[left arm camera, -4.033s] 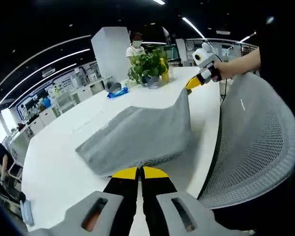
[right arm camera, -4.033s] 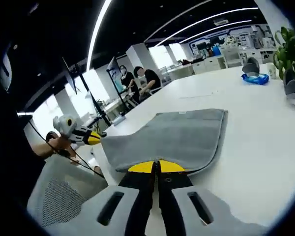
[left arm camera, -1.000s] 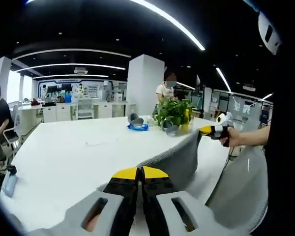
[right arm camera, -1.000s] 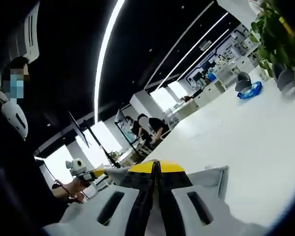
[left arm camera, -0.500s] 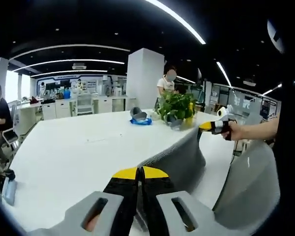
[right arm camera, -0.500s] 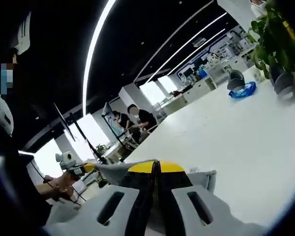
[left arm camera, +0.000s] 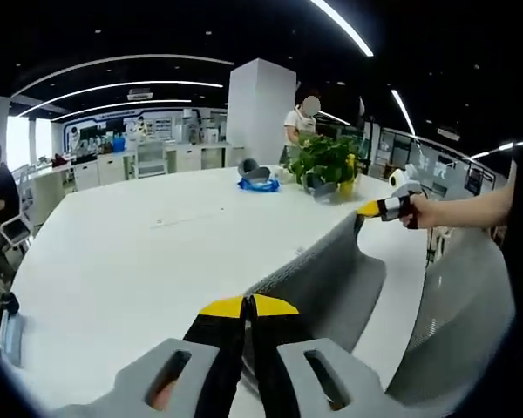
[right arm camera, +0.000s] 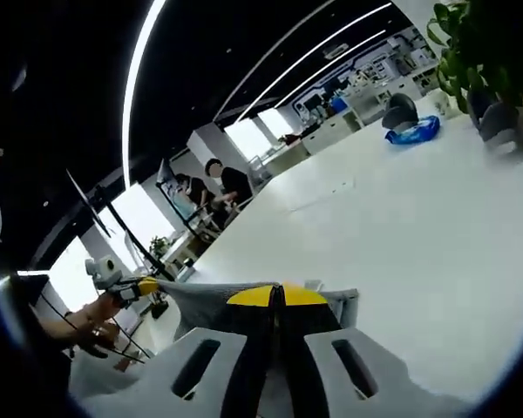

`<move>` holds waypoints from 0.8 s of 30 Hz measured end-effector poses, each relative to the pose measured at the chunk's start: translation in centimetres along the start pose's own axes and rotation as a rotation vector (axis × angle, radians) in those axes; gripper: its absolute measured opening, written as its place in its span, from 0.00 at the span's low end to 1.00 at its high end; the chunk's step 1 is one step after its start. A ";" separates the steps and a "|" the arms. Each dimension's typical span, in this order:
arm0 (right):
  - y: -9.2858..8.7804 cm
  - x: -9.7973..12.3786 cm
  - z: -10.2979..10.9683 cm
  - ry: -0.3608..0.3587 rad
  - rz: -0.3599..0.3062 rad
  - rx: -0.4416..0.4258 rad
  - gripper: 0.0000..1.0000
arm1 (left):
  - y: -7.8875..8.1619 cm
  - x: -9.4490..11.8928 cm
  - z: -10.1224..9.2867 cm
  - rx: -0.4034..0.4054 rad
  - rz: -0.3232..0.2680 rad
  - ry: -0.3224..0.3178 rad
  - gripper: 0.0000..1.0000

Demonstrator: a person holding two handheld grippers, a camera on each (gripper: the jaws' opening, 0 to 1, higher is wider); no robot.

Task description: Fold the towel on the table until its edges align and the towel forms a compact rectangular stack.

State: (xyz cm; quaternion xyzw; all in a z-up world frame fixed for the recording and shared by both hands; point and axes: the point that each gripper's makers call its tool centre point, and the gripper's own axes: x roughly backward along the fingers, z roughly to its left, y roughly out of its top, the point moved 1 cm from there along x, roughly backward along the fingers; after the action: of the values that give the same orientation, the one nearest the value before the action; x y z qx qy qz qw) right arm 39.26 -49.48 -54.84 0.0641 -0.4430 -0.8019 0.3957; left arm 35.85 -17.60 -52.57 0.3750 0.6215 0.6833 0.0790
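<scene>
Hand-held grippers (left arm camera: 247, 306) (right arm camera: 276, 297) clamped on towel (left arm camera: 327, 274)

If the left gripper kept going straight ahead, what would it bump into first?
Probably nothing soon: the left gripper, shut on the grey towel, points over the bare white table; depth is unclear.

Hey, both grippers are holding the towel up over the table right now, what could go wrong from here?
The left gripper and right gripper pinch only thin edges of the grey towel, so a corner might slip free. The towel sags between them and may land creased, edges misaligned. It also hangs near the table edge, beside the mesh chair.
</scene>
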 end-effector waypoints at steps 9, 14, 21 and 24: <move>-0.3 -1.4 -1.6 -0.059 0.014 0.000 0.00 | -1.5 -2.1 1.7 0.022 0.033 0.009 0.02; -0.9 -2.6 -3.0 -0.121 0.038 0.028 0.00 | -2.5 -3.1 2.0 0.025 0.065 0.007 0.02; -1.5 -3.9 -4.2 -0.177 0.070 0.079 0.00 | -3.6 -4.3 3.0 0.032 0.097 0.023 0.02; -1.7 -4.2 -4.6 -0.193 0.086 0.101 0.00 | -4.0 -5.0 3.4 0.029 0.111 0.040 0.02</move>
State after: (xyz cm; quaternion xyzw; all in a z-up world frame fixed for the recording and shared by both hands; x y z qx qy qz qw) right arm 43.19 -49.08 -59.91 -0.0123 -0.5214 -0.7633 0.3813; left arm 40.07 -16.93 -58.45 0.3962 0.6112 0.6848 0.0230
